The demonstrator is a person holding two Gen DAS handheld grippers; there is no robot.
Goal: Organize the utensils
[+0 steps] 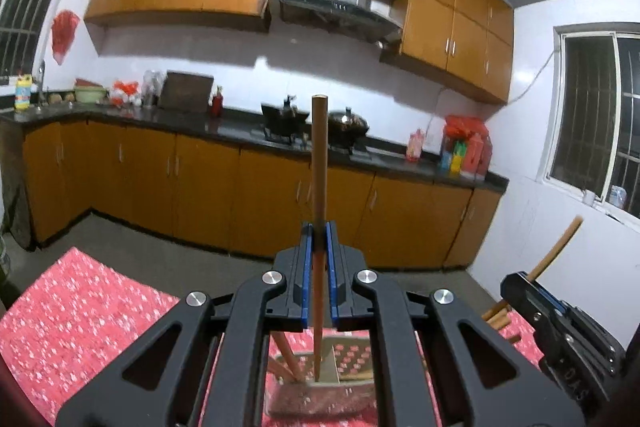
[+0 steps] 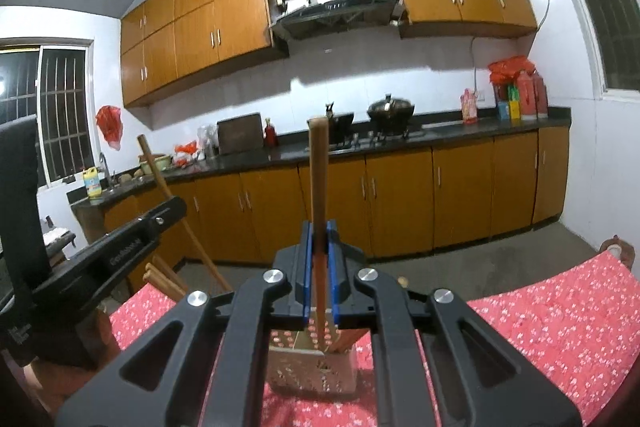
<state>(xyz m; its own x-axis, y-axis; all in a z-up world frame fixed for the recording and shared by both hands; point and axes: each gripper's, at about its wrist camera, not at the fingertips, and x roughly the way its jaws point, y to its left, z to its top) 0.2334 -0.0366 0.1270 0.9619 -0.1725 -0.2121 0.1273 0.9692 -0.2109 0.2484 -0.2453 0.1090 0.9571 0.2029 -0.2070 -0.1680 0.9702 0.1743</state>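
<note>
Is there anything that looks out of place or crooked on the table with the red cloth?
Nothing looks spilled or broken. Both tongs, left and right, each grip one chopstick upright above the perforated holder. The chopsticks already inside lean at a slant, and a few more lie loose on the cloth.

Counts on the red-clothed surface (image 2: 560,327)

Two tongs, left tongs (image 1: 319,231) and right tongs (image 2: 319,231), each with one wooden stick, left stick (image 1: 319,163) and right stick (image 2: 319,171); one perforated holder (image 2: 312,367); at least two more sticks (image 1: 286,355) stand inside it.
</note>
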